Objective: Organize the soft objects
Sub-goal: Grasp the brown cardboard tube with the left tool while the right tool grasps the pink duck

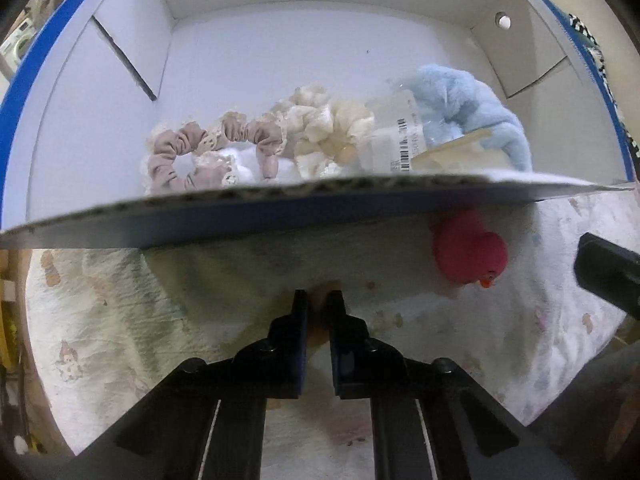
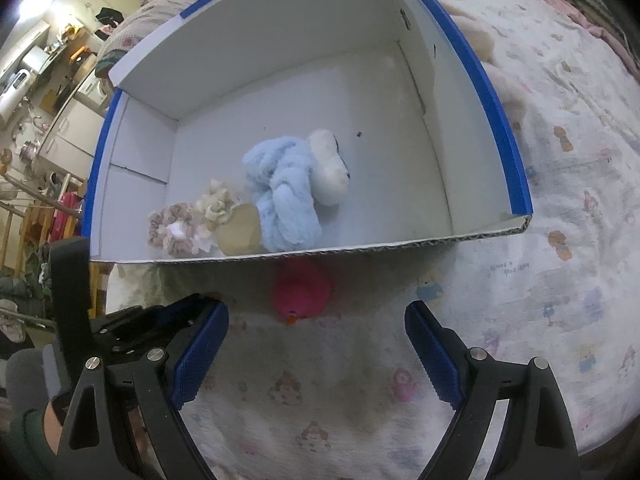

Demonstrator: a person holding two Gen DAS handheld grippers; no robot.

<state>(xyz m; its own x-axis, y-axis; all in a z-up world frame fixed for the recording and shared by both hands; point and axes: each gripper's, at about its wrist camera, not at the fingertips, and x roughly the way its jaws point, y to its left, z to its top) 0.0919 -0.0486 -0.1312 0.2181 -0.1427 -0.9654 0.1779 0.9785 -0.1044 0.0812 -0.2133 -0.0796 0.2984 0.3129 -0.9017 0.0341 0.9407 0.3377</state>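
right hand-held gripper (image 2: pixel 316 344) spread wide, lined up on pink duck (image 2: pixel 303 293) on bed outside box (image 2: pixel 472 232) near wall | left hand-held gripper (image 1: pixel 319 300) clenched, empty | scrunchies (image 1: pixel 208 152) grouped in box's near-left corner

The left gripper (image 1: pixel 318 300) has 2 black fingers (image 1: pixel 298 312) with flat dark blue inner pads and a round black screw on each knuckle. Behind them run 2 black rails, each with a thin pale stripe.

The right gripper (image 2: pixel 316 344) has black triangular cut-out arms with silver screw heads, and its fingers carry bright blue ribbed pads (image 2: pixel 200 354) with saw-toothed edges. At the near left, a dark green sleeve cuff and a patch of bare skin show.
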